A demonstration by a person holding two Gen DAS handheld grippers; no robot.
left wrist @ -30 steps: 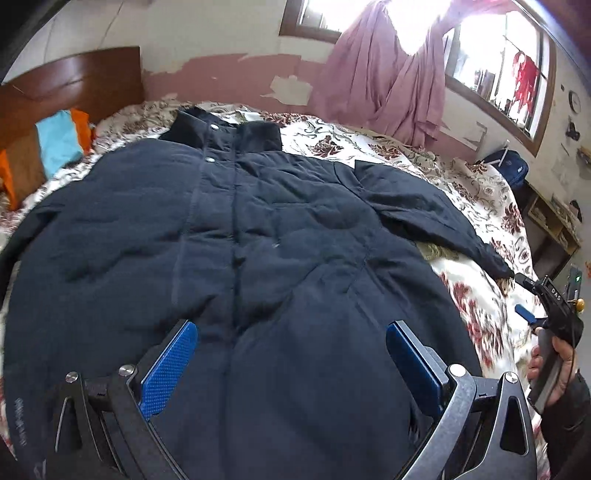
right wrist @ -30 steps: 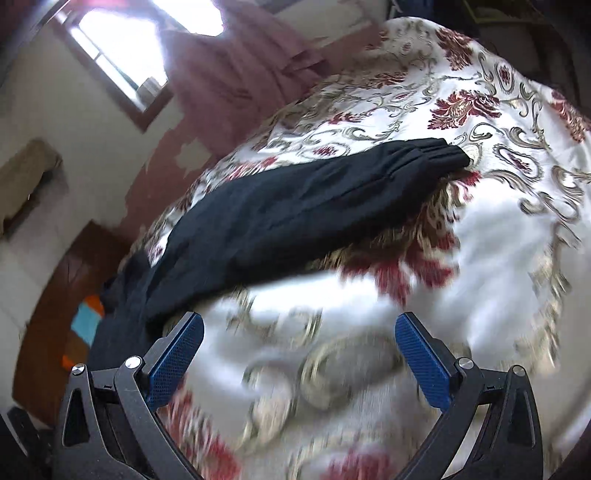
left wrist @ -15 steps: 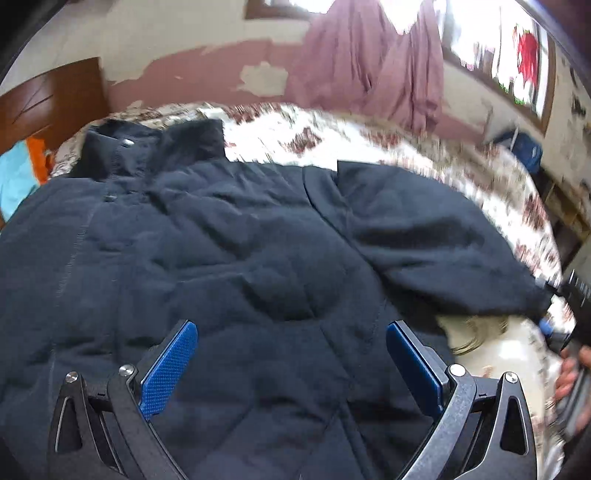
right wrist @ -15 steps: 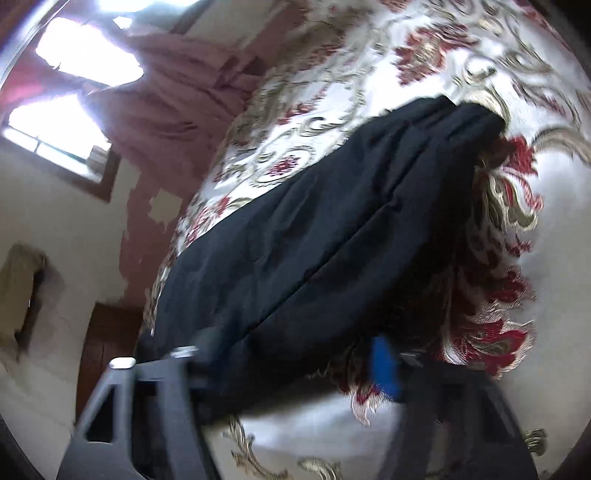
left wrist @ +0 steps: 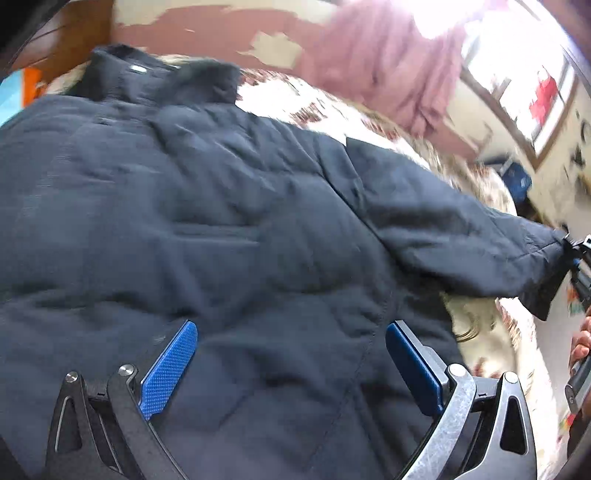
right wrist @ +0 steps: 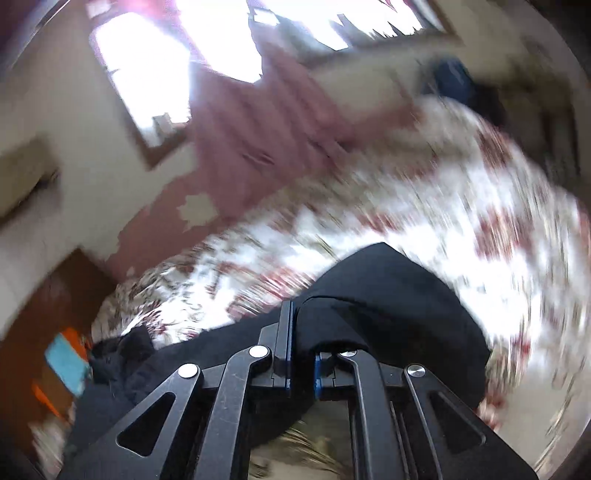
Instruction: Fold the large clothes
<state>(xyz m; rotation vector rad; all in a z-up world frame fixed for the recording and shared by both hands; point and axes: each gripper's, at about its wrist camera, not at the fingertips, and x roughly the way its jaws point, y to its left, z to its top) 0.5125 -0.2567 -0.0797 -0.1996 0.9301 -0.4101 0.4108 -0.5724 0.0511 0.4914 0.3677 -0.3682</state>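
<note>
Hard to make out: both views are smeared by motion; the right wrist view is the worse, with the bedspread pattern reduced to streaks. The sleeve's cuff (right wrist: 388, 295) drapes over the right gripper's fingers and covers their tips.
Cut off: the dark navy quilted padded coat (left wrist: 221, 240) runs past the left and bottom edges of the left wrist view, so its hem and far sleeve are out of sight.
Coat: lies front up on the bed, collar (left wrist: 159, 79) toward the headboard.
Left gripper (left wrist: 291, 363): released, blue pads spread wide, low over the coat's body.
Right gripper (right wrist: 301, 354): clenched on the sleeve (left wrist: 461, 236) at its cuff; the left wrist view shows the sleeve pulled taut out to the right and raised off the bedspread.
Surface: white bedspread with red and gold floral print (right wrist: 480, 229).
Room: brown wooden headboard (left wrist: 62, 40), peeling pink and cream wall (left wrist: 229, 33), mauve curtain (right wrist: 258, 122) at a bright window (right wrist: 221, 37).
Change: a second ago the right gripper was spread above the sleeve, which lay flat; the left gripper has moved in nearer the coat.
</note>
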